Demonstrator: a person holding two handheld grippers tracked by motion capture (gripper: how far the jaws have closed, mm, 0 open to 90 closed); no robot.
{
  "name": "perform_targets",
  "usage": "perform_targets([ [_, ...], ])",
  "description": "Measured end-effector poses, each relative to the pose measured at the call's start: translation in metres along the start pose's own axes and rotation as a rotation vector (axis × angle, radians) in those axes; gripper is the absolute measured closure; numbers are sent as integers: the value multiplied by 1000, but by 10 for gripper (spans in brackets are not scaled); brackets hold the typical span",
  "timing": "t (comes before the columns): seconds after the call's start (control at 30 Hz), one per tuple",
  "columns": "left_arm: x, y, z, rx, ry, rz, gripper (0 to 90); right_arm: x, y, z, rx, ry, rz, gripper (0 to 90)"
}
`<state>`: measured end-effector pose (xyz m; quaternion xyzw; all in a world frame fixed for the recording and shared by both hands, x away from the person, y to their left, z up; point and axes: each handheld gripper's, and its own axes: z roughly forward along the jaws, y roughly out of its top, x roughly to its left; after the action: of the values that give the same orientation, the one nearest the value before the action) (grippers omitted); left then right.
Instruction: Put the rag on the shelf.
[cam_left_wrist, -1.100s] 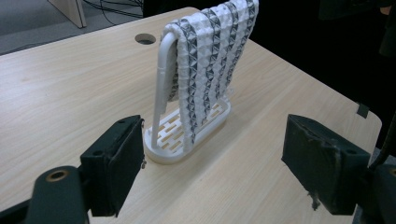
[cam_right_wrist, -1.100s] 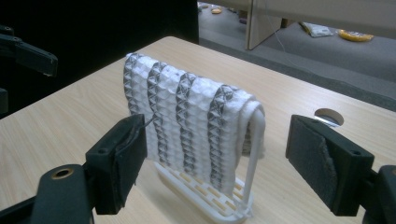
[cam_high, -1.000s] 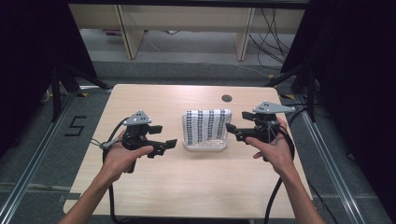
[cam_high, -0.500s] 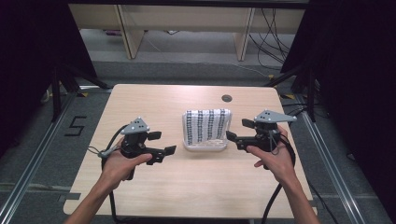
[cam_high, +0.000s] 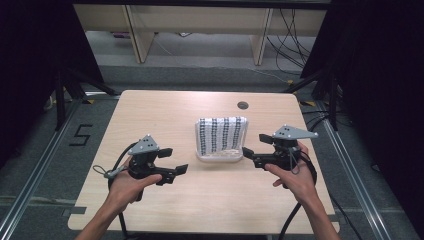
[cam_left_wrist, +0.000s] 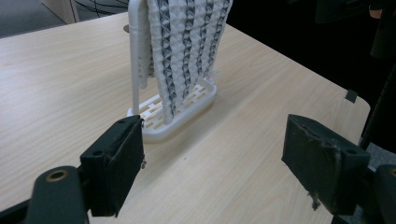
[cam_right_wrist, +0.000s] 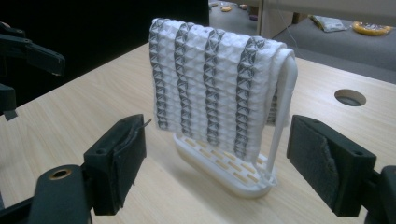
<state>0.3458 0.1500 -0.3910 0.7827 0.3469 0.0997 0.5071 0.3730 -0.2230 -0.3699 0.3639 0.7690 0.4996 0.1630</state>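
Towel (cam_high: 221, 135), white with dark stripes, hangs folded over the white rack (cam_high: 217, 156), which stands near the middle of the desk (cam_high: 165, 115). The left hand-held gripper (cam_high: 176, 171) is near the rack's left side, the right hand-held gripper (cam_high: 250, 155) just beside its right side; both have jaws spread and hold nothing. I think the light rack may tip or slide if one gripper pulls the towel sideways. A round cable hole (cam_high: 243, 105) lies behind the rack. Nothing blocks the way.
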Motion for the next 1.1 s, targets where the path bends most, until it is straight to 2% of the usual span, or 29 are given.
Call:
perform_targets([
  [0.03,0,-2,0,-2,-2,-2,200,2,-1,-2,16,-7,17,195],
  [0.07,-1,-4,-1,-1,-2,0,200,1,-2,-1,7,-5,-10,184],
  [0.1,-1,-6,0,-11,-9,-4,200,3,-4,-1,9,-11,2,176],
  [0.13,-1,-7,-1,-11,-7,-3,200,5,-6,0,6,2,23,169],
  [0.2,-1,-10,-1,-13,-6,-2,200,6,-8,-2,18,3,1,168],
  [0.27,-2,-14,0,-10,-9,0,200,8,-12,-1,7,22,9,167],
  [0.3,-2,-15,0,1,-1,6,200,11,-14,-2,12,17,22,168],
  [0.37,-2,-19,1,-7,1,10,200,12,-18,-2,12,15,17,168],
  [0.4,-2,-21,2,-3,-7,10,200,11,-20,-2,16,8,-4,168],
  [0.53,-3,-29,4,-13,-8,11,200,15,-26,0,13,9,10,170],
  [0.57,-3,-32,5,-15,-9,9,200,17,-28,0,15,15,28,170],
  [0.6,-2,-35,7,-14,-17,3,199,15,-29,1,13,9,-1,170],
  [0.63,-1,-38,9,-13,-29,-1,200,17,-31,1,21,-1,10,170],
  [0.67,-1,-41,10,-10,-27,-6,200,15,-33,3,24,-2,-14,170],
  [0.73,1,-46,11,-8,-24,0,199,18,-37,8,37,18,21,173],
  [0.77,1,-48,11,-5,-13,-2,199,17,-39,9,40,9,-4,174],
  [0.8,2,-51,12,-12,-22,1,199,21,-41,10,45,17,29,174],
  [0.83,2,-53,11,-10,-19,-1,199,19,-42,12,33,18,-9,174],
  [0.9,4,-59,10,-10,-20,1,199,23,-46,14,42,32,21,175],
  [0.93,5,-62,9,-10,-20,-7,199,23,-47,13,55,30,15,178],
  [0.97,6,-65,8,-8,-12,-12,199,22,-49,15,41,26,-7,180],
  [1.0,7,-68,7,-2,-9,-16,198,24,-51,15,48,17,14,181],
  [1.07,8,-73,5,6,-5,-17,195,22,-55,16,59,13,0,181],
  [1.1,9,-76,6,4,-17,-17,194,22,-57,18,48,19,9,181],
])
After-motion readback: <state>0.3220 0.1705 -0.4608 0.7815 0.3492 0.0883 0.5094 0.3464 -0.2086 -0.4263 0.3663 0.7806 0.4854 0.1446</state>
